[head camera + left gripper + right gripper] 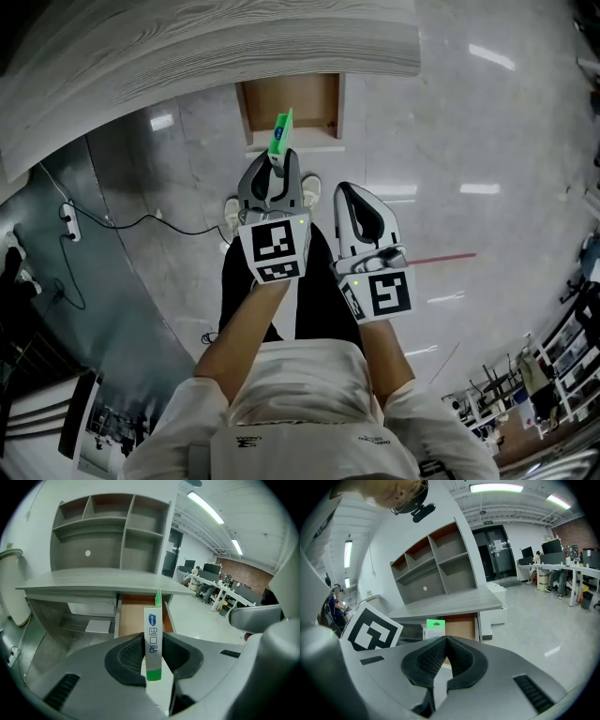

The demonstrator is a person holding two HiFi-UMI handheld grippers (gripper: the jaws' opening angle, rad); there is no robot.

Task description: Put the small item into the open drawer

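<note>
Holding the green-white carton (153, 641) edge-on, L gripper (272, 180) jaws clamped on it, you have it in line w/ the open drawer (288, 105) under the desk (234, 47) for a clean drop; R gripper (444, 641) jaws closed, empty.

Open-plan office: rows of white desks (220, 591) with monitors (212, 568), ceiling strip lights (205, 507), brick wall (248, 576), glossy floor (201, 616), grey shelved desk (93, 581).

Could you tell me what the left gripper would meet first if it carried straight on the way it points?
Probably the open drawer: the left gripper holds a box lined up with it, and nothing shows between, though depth is unclear.
</note>
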